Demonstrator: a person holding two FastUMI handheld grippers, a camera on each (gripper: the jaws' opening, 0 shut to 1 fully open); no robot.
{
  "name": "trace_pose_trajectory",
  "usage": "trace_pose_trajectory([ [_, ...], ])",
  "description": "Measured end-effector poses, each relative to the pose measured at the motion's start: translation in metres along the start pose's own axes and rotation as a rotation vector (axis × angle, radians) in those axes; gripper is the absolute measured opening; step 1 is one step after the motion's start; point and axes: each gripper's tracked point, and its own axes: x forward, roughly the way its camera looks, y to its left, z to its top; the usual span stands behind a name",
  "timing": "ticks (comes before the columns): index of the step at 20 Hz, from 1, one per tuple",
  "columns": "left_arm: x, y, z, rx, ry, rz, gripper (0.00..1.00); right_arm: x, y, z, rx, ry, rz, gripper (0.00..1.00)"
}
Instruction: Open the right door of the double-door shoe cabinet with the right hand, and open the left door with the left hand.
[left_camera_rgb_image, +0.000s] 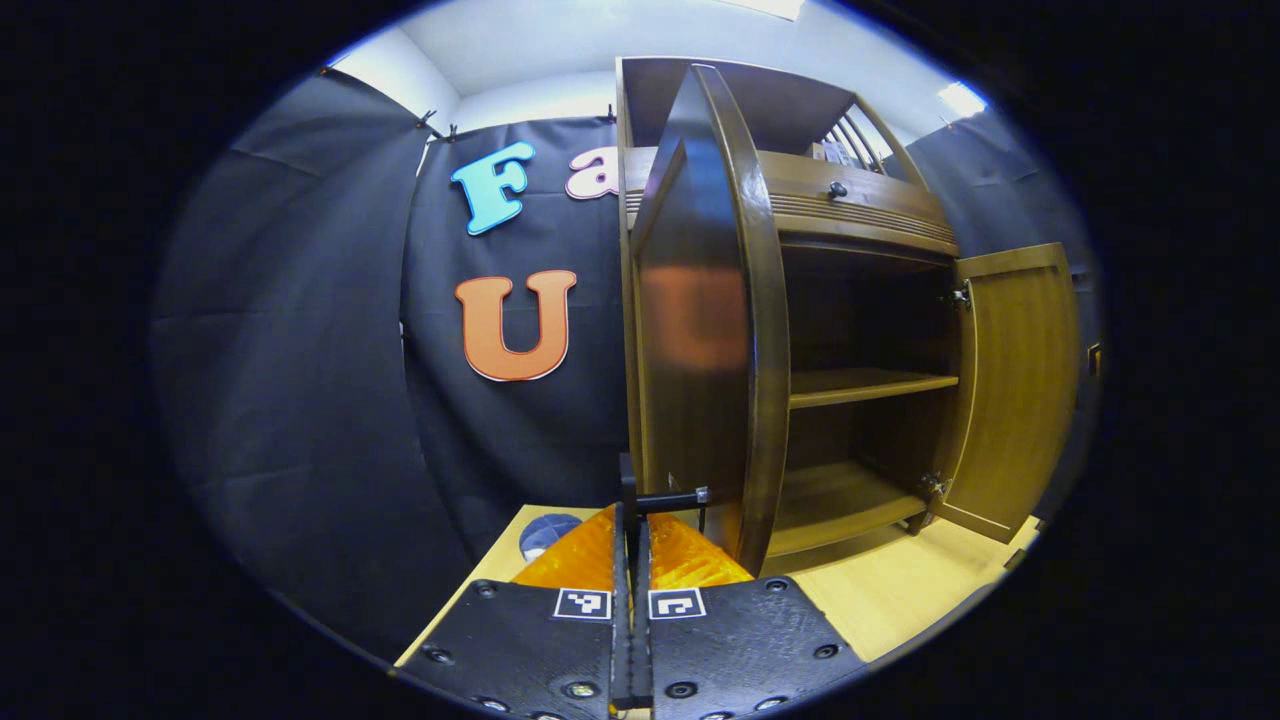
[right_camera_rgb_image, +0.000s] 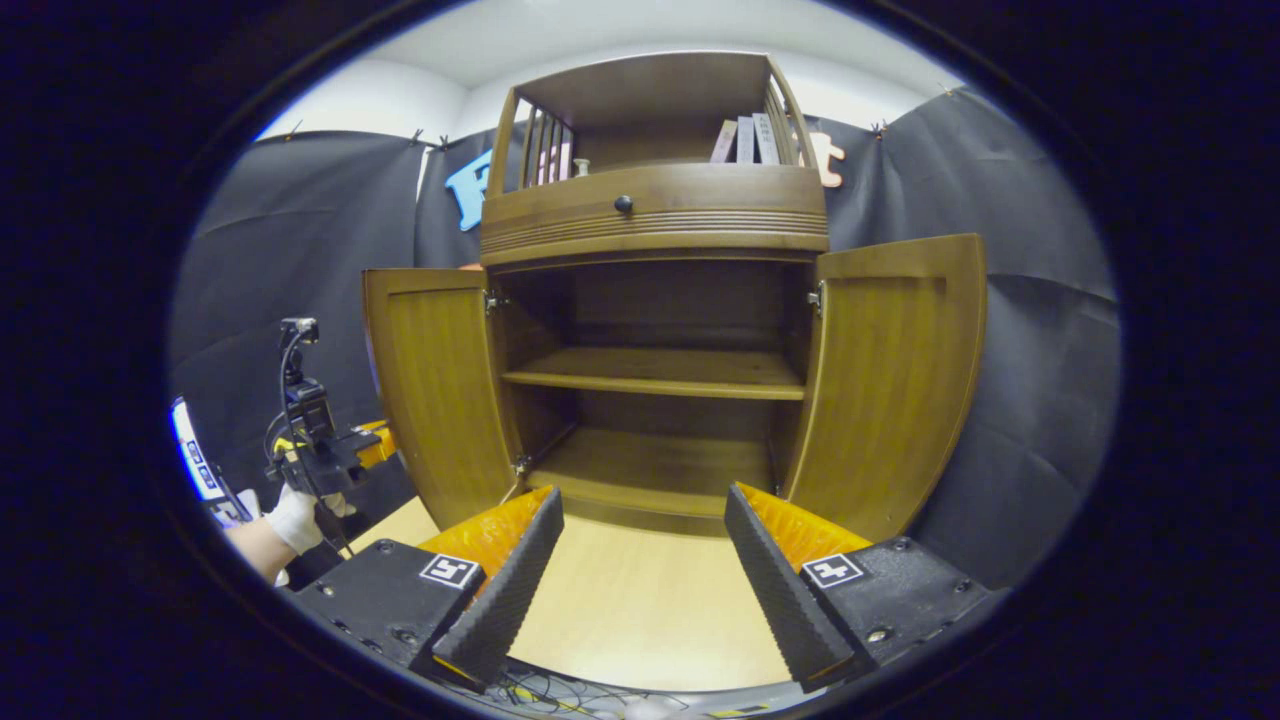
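We judge the task nearly done: on the counter (right_camera_rgb_image: 640, 610) the shoe cabinet (right_camera_rgb_image: 655, 220) shows right door (right_camera_rgb_image: 890, 380) and left door (right_camera_rgb_image: 440, 390) swung open, right gripper (right_camera_rgb_image: 640, 570) jaws wide, left gripper (left_camera_rgb_image: 630, 560) jaws clamping the left door's handle (left_camera_rgb_image: 670, 498).

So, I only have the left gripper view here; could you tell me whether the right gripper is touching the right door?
Observer: No. The right gripper is open in front of the cabinet, touching neither door.
Operator: Thank you. How does the left door look from that side?
Observer: The left door stands wide open with its inner panel facing the camera, much like the right door.
Operator: And where is the left gripper from there?
Observer: The left gripper is at the left door's outer side, held by a gloved hand.
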Motion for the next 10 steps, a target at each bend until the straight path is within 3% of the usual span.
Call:
trace_pose_trajectory([
  [10, 0.004, 0.032, -0.004, 0.000, -0.005, -0.151, 0.00, 0.004, 0.012, -0.005, -0.003, 0.019, 0.012, 1.00],
])
